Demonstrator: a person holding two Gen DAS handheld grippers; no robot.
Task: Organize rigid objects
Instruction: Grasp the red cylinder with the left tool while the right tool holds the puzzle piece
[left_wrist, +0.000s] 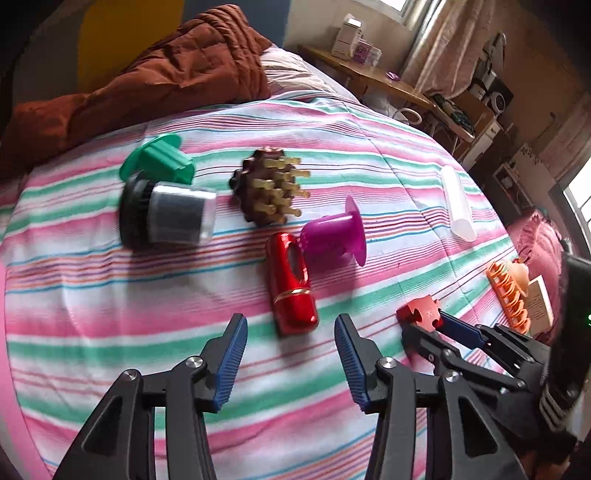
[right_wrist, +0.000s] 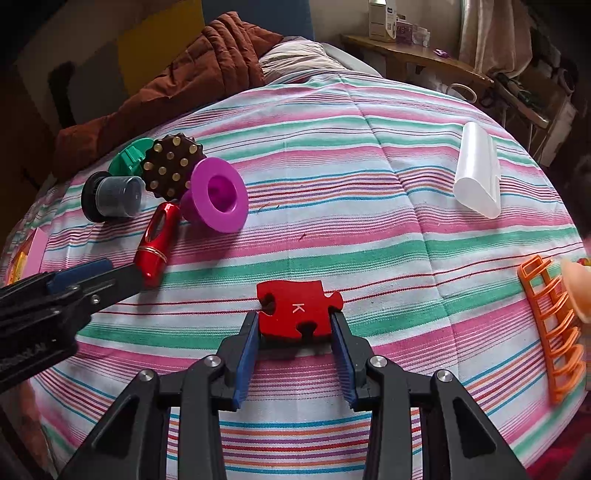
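Right gripper (right_wrist: 293, 325) clamps the red puzzle piece (right_wrist: 297, 308), probably bound for the cluster beside the red tube (right_wrist: 155, 243); left gripper (left_wrist: 291, 334) gapes empty just short of that tube.

- The right gripper (right_wrist: 293, 325) clamps a red puzzle piece (right_wrist: 295, 308) marked "K" between its blue fingers (right_wrist: 245, 354), over the striped bed cover (right_wrist: 369, 221).
- The left gripper enters from the left edge, one finger (right_wrist: 110, 282) tip touching or overlapping a red lipstick case (right_wrist: 157, 242).
- Clustered upper left: purple funnel (right_wrist: 218, 194), brown studded disc (right_wrist: 171, 166), green piece (right_wrist: 129, 157), black capped jar (right_wrist: 110, 197).
- A white translucent tube (right_wrist: 478, 171) lies upper right; an orange rack (right_wrist: 554, 328) at the right edge.
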